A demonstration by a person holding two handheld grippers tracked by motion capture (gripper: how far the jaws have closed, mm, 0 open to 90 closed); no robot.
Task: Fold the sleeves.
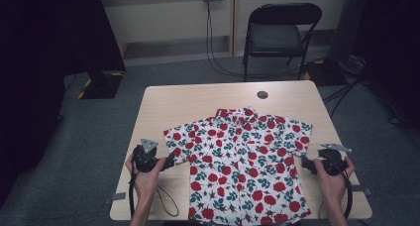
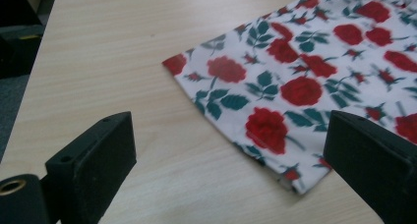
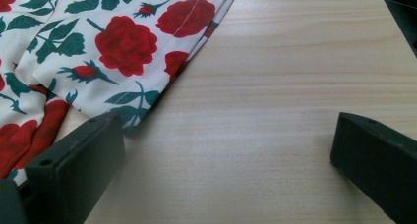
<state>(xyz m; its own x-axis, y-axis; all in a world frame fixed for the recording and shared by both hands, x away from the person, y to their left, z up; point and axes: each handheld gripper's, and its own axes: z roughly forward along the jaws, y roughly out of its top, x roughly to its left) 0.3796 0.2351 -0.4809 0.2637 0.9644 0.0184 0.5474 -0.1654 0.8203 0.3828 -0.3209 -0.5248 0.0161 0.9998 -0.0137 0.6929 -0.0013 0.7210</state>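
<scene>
- Left gripper (image 1: 171, 162) has its jaws spread wide with nothing between them; it sits just off the left sleeve (image 2: 255, 96), its jaws pointing at the sleeve's hem
- Right gripper (image 1: 306, 164) is likewise wide open and holds nothing; in the right gripper view one jaw stands at the edge of the right sleeve (image 3: 123, 47), the other over bare table (image 1: 198, 99)
- Shirt (image 1: 242, 161) lies flat, front up, in the middle of the near half of the table, collar away from the person, hem reaching the near edge
- Risk, left side: the sleeve lies flat on the wood, so a jaw coming in too high would likely skate over it and close on air; too low and it may push the cloth ahead and bunch it
- Risk, right side: the sleeve edge there already looks folded and rumpled, so a pinch could take one layer and leave the other behind
- Risk, both: if one side grips and lifts ahead of the other, the shirt would probably skew and drag across the table
- Risk, near edge: with the hem at the table's lip, any pull toward the person could slide the shirt off
- Thin cloth may also slip from the pads if the bite is shallow
</scene>
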